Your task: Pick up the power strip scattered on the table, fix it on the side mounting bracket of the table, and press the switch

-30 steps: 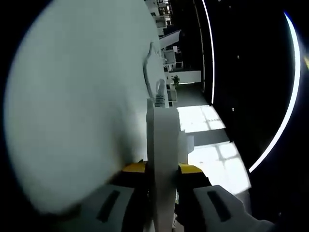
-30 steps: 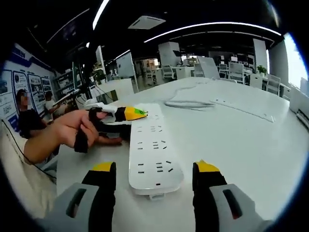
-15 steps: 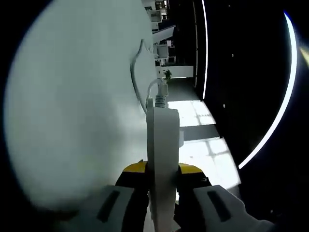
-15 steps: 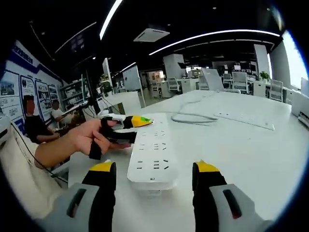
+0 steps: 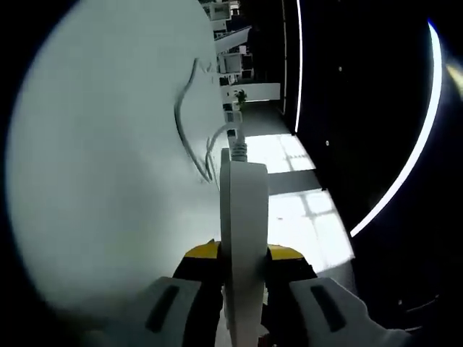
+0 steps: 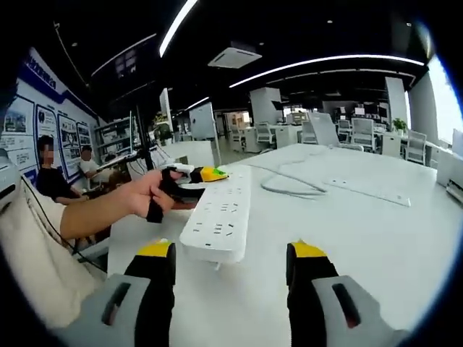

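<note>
Power strip [image 6: 215,223] is seen in the right gripper view lifted off the white tabletop [image 6: 376,238], its socket face turned up and its near end hanging between and beyond the two yellow-tipped jaws of the right gripper [image 6: 230,254]. Those jaws are spread wide and nothing is held between them. The far end of the strip is clamped by the left gripper [image 6: 205,174], which enters from the left in a person's hand [image 6: 145,199]. In the left gripper view the strip [image 5: 243,238] is seen edge-on, pinched between the yellow tips of the left gripper [image 5: 243,252], with the jaws closed against both of its flat faces. A white cord [image 5: 189,123] runs from the strip's far end and curves across the tabletop [image 5: 101,166]. The same cord [image 6: 289,189] is seen lying looped on the tabletop in the right gripper view, near a long flat white bar [image 6: 367,191]. Seated people are seen at the far left, with office chairs and desks behind.
</note>
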`<state>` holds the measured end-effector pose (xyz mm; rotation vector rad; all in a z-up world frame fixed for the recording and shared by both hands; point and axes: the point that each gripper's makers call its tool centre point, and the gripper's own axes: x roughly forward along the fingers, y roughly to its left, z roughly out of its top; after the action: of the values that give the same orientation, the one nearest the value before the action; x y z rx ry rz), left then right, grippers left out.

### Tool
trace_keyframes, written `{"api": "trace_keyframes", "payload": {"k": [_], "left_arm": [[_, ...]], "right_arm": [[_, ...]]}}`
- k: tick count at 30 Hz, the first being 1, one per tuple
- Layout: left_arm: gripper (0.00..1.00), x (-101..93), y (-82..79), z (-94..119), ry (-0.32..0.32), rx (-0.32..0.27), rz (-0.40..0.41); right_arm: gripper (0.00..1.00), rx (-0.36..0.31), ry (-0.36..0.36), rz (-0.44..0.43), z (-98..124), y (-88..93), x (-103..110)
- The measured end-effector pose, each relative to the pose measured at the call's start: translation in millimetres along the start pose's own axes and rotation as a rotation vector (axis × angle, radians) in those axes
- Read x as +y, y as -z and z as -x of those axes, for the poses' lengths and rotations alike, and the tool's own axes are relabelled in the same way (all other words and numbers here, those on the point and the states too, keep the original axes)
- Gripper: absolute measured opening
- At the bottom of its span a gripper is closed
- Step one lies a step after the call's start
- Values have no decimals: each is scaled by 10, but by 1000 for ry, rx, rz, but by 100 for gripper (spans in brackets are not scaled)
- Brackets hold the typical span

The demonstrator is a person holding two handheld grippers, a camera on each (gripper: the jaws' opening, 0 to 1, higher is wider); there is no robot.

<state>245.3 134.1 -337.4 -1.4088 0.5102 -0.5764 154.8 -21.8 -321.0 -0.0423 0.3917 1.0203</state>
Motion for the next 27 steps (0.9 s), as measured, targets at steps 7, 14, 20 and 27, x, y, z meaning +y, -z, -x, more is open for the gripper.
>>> {"api": "trace_keyframes", "payload": {"k": [7,14,20,27], "left_arm": [[25,-45,-141,98,-2,89,-24],[25,-84,-393,272,15,154,-13],[25,-52,-755,512,14,145,-30],[25,-102,-955,769,57,217,-32]], "right_arm": [[57,2,-12,16,-54,17,143],[57,12,-29,34,-131,43,269],[55,10,-46,38,-142,48,355],[55,-6,-112,60,-254,-20,575]]}}
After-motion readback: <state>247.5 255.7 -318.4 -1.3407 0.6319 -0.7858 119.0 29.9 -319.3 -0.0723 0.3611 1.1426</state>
